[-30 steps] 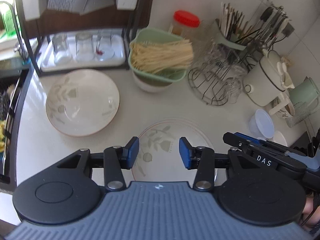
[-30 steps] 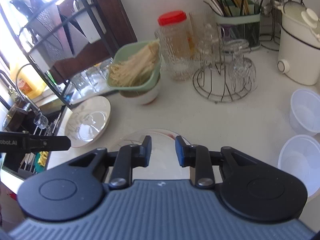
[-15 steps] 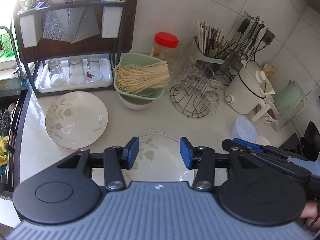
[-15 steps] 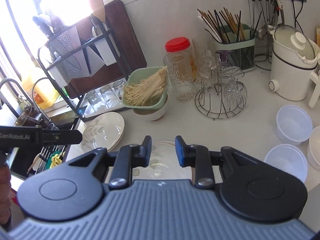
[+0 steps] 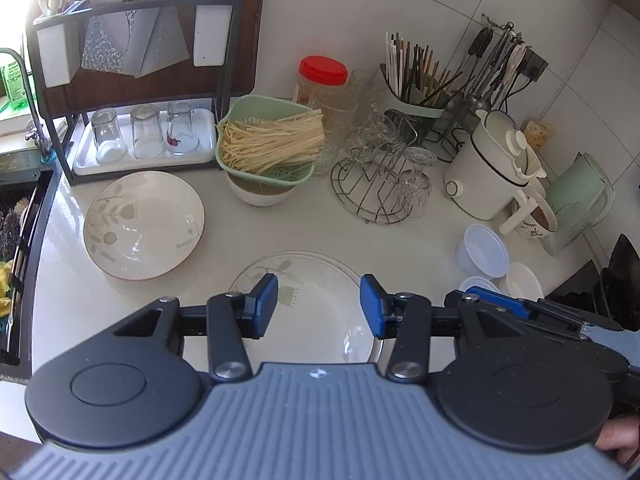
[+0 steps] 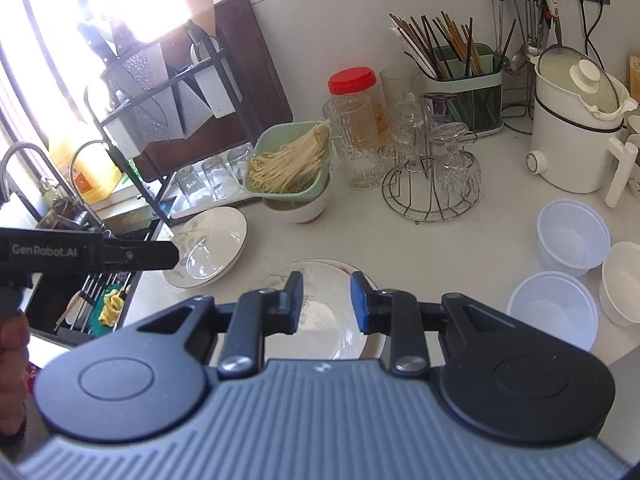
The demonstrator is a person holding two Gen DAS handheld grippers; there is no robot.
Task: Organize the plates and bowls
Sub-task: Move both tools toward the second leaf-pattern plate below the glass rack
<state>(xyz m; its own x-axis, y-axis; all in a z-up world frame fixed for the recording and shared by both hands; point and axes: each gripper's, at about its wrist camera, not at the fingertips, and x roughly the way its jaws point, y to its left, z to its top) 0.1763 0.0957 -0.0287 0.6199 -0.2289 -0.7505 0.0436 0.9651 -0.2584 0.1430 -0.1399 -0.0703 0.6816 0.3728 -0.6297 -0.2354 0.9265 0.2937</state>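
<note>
A flat leaf-patterned plate (image 5: 320, 320) lies on the white counter, below and just beyond my left gripper (image 5: 319, 306). That gripper is open, with nothing between its blue pads. A deeper leaf-patterned plate (image 5: 144, 226) sits to the left. In the right wrist view the flat plate (image 6: 332, 324) lies under my right gripper (image 6: 326, 300), which stands open by a narrow gap and holds nothing. The deep plate (image 6: 212, 246) is at left. Clear plastic bowls (image 6: 572, 236) (image 6: 554, 312) and a white bowl (image 6: 622, 280) stand at right. A white bowl (image 5: 258, 196) sits under a green colander.
The green colander of noodles (image 5: 268, 146), a red-lidded jar (image 5: 322, 80), a wire glass rack (image 5: 376, 184), a chopstick holder (image 5: 412, 96) and a white kettle pot (image 5: 488, 176) crowd the back. A black dish rack with upturned glasses (image 5: 144, 132) stands back left beside the sink (image 5: 16, 248).
Both grippers have risen and drawn back from the counter, so more of the wall and back items shows. The jaws kept their gaps. Plates and bowls have not moved.
</note>
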